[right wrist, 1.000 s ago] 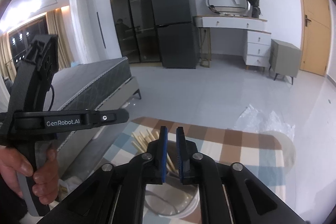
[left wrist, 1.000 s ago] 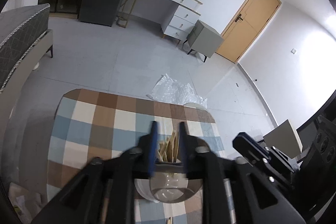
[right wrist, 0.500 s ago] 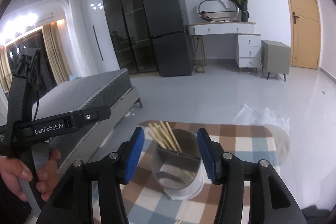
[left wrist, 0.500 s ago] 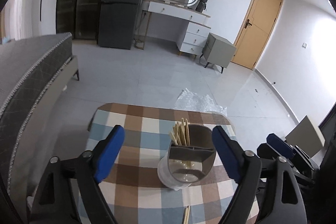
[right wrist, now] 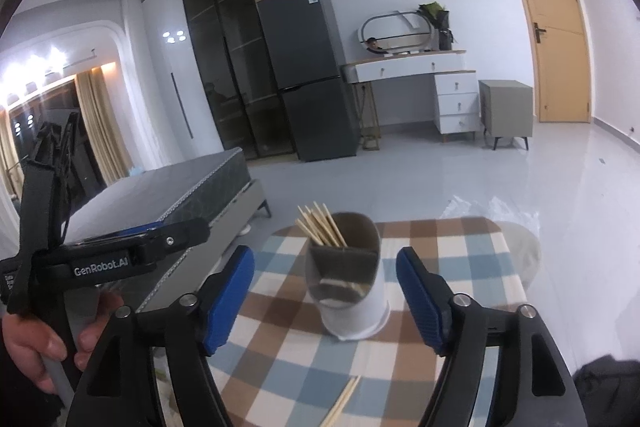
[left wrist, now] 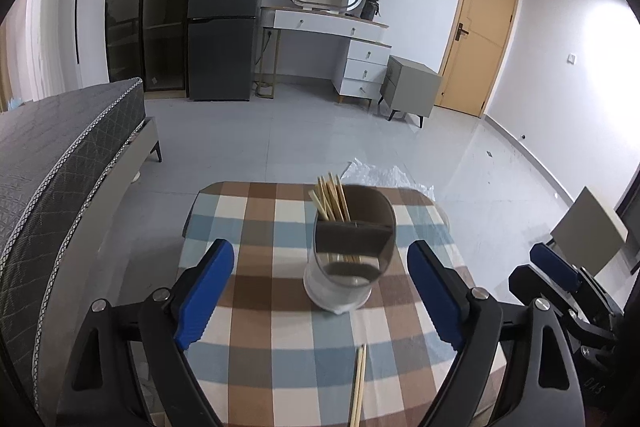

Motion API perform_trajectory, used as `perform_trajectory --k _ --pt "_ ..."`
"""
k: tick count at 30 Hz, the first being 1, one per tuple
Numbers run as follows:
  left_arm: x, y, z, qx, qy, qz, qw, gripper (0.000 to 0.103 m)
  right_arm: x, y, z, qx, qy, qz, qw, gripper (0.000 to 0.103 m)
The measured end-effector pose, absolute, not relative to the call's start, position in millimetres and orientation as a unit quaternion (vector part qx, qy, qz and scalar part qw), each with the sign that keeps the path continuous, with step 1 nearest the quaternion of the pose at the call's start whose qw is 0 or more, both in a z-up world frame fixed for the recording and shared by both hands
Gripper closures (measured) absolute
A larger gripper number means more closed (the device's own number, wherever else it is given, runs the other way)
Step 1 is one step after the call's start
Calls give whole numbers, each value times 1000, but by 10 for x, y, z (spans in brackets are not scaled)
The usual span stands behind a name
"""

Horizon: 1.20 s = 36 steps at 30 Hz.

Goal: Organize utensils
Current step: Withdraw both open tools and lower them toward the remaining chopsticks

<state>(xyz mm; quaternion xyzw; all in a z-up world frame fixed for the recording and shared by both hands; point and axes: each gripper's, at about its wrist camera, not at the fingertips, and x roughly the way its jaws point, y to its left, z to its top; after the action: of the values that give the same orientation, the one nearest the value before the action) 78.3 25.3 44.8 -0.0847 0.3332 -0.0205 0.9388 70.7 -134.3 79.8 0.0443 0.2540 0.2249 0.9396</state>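
A grey and white utensil holder [left wrist: 347, 263] [right wrist: 349, 287] stands upright on the checked tablecloth [left wrist: 256, 307] [right wrist: 452, 259]. Several wooden chopsticks [left wrist: 331, 197] [right wrist: 320, 225] lean in its far compartment. A loose pair of chopsticks [left wrist: 358, 385] [right wrist: 344, 401] lies flat on the cloth, nearer to me than the holder. My left gripper [left wrist: 320, 289] hangs above the cloth in front of the holder, jaws opening, nothing between them. My right gripper [right wrist: 326, 301] is also drawn back from the holder, jaws opening and empty.
A grey bed [left wrist: 60, 155] [right wrist: 160, 195] runs along the table's left side. Crumpled clear plastic [left wrist: 384, 175] [right wrist: 496, 209] lies on the floor beyond the far edge. A person's hand [right wrist: 44, 343] grips the left tool's handle. A white chair [left wrist: 588, 227] stands at right.
Both grippers went from shut at the holder's rim to wide open and pulled back towards me. The holder now stands free, and a loose chopstick pair has come into view.
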Motion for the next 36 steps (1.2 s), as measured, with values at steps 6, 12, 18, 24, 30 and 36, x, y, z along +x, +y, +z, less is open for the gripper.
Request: perform_trajectory --k 6,12,18,24,30,36 --pt "586 191 304 -76 334 -19 939 14 586 -1384 566 56 274 212 936 22" --pt "500 165 125 -77 343 -19 936 14 482 -1421 328 50 289 198 935 17" --pt "492 120 -144 -75 366 -15 927 14 450 -1528 82 49 318 180 930 15" --pt "563 130 -556 -95 411 -26 906 14 495 -1563 -202 55 361 186 912 15" --pt "630 173 -771 -99 443 -24 891 14 602 -1474 -559 60 426 195 881 15" --pt "729 295 -882 -110 464 6 879 14 700 -1406 -797 58 458 190 867 15"
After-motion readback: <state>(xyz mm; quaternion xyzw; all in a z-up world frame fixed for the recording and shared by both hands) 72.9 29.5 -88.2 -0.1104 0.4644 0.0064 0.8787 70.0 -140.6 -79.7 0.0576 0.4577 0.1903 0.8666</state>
